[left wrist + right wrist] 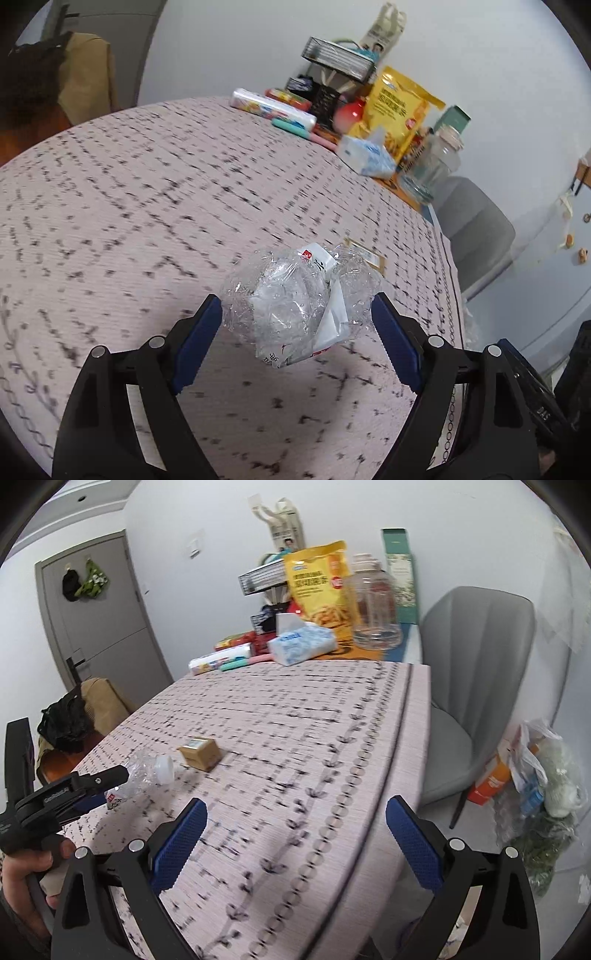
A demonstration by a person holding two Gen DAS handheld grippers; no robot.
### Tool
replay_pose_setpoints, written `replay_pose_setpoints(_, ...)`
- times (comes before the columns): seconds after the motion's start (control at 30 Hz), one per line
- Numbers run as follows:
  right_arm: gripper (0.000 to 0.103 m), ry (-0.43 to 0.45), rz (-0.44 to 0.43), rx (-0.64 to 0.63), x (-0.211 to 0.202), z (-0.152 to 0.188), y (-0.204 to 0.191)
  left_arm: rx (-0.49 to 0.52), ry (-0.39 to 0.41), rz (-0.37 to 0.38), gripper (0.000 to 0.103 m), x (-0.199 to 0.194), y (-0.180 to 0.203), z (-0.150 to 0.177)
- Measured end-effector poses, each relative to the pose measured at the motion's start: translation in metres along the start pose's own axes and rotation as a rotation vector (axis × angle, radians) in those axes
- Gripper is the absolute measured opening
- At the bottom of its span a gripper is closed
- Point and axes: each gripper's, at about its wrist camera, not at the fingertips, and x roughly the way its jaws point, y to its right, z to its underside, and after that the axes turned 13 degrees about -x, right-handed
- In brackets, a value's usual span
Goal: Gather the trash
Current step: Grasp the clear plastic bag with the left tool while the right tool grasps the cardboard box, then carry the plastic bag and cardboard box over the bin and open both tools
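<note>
1. The step in hand looks like the pickup of the first piece of trash: the left gripper (pixel 296 314) sits low over the table (pixel 129 192) with its jaws apart, one on each side of a crushed plastic bottle (pixel 295 302), which lies between them near the table's right edge.
2. Whether the blue pads (pixel 197 343) already touch the plastic cannot be told (the crumpled film nearly fills the gap).
3. The next move probably calls for closing gently; the bottle is thin, clear and springy, with a loose white label, so it may buckle or slip.
4. From the right wrist view the bottle's white cap (pixel 164 768) points at a small cardboard box (pixel 200 753), just beside it and likely next in line.
5. The right gripper (pixel 295 830) hovers over the patterned woven tablecloth, jaws wide apart and holding nothing.
6. Bagged rubbish (pixel 539 782) sits on the floor beside the grey chair (pixel 476 657).
</note>
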Motion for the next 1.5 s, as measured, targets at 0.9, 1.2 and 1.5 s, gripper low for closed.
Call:
replay_pose_setpoints(0.9,0.08,-0.192,-0.138,-0.254,0.152,-0.071,-0.107,-0.151,0.094,-0.111,0.082,-0.038,-0.078,-0.02)
replay_pose_setpoints(1.2,0.052,-0.195,-0.131,-0.277,0.148,-0.066,-0.108,-0.142,0.097,-0.112,0.082,-0.042,-0.074,-0.018)
replay_pose_setpoints(1.5,0.052,-0.112,-0.125,-0.245,0.089,-0.053,-0.084,-0.1,0.084,-0.067,0.082,-0.039,-0.04,-0.009)
